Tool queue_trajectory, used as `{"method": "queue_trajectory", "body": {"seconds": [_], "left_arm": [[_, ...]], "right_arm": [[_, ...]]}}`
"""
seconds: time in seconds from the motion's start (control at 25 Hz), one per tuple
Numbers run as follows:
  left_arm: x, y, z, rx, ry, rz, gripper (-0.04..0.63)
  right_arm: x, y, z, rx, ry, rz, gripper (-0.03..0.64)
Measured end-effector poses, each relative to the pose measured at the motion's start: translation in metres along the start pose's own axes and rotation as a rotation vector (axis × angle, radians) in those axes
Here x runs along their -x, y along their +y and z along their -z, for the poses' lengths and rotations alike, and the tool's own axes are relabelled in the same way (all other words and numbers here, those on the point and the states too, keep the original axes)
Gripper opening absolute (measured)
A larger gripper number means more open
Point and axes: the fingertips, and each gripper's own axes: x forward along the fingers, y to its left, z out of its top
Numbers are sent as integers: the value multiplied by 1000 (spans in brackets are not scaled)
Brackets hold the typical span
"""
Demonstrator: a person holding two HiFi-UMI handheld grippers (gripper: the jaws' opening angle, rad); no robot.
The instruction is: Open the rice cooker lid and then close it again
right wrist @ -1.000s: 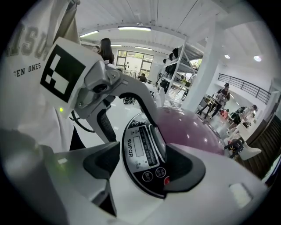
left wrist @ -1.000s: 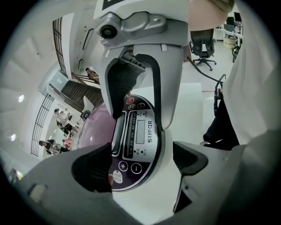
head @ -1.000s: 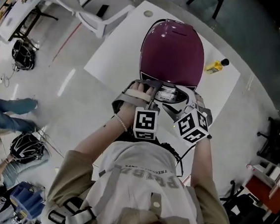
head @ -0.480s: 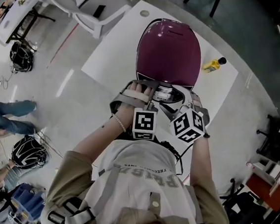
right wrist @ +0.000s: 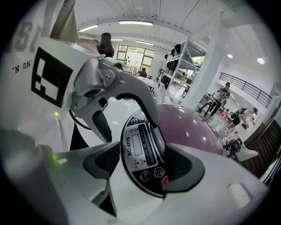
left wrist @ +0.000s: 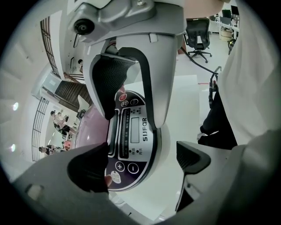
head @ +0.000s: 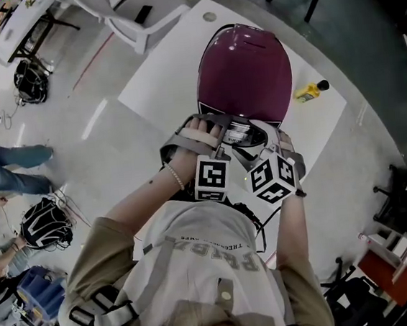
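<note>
Left gripper (left wrist: 140, 167) jaws just opening, now spread wide, control panel (left wrist: 131, 132) between them unpinched, right gripper (right wrist: 142, 169) jaws spread astride the same panel, rice cooker (head: 243, 75) beyond with purple lid (right wrist: 193, 127) shut, white surface (head: 155, 80) edges close around it, yellow bottle (head: 310, 92) far right.

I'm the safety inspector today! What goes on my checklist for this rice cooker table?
Surface: white table on a pale floor.
Job's things: purple rice cooker, lid looks shut; control panel faces the person.
Clutter: yellow bottle lying beside the cooker.
Grippers: left gripper open, jaws just been opening, nothing gripped; right gripper open over the panel.
Cables: black cable at the person's chest; coiled bundles on the floor.
Surroundings: white chair; person in jeans.
</note>
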Motion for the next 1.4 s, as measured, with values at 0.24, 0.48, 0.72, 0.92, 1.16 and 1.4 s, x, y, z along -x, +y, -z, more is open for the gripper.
{"method": "queue_trajectory", "body": {"seconds": [0.24,0.48,0.72,0.92,1.16,1.4], "left_arm": [[-3,-1,4,-22,23,-1,505],[-3,-2,4,-5,16,0,514],[-1,-2,3,19,-13,23,514],[0,-2,2,13,-15,30,514],[-1,-4,1,13,-24,39,514],[1,-5,1,30,-37,35,514]], "right_arm": [[-5,0,2,36,38,-9,305],[-4,0,0,28,30,-12,305],[-4,0,0,5,19,-9,305],[-3,1,-1,-15,11,-20,305],[-3,0,0,-34,5,-31,313],[-2,2,-2,-46,-14,-31,313]]}}
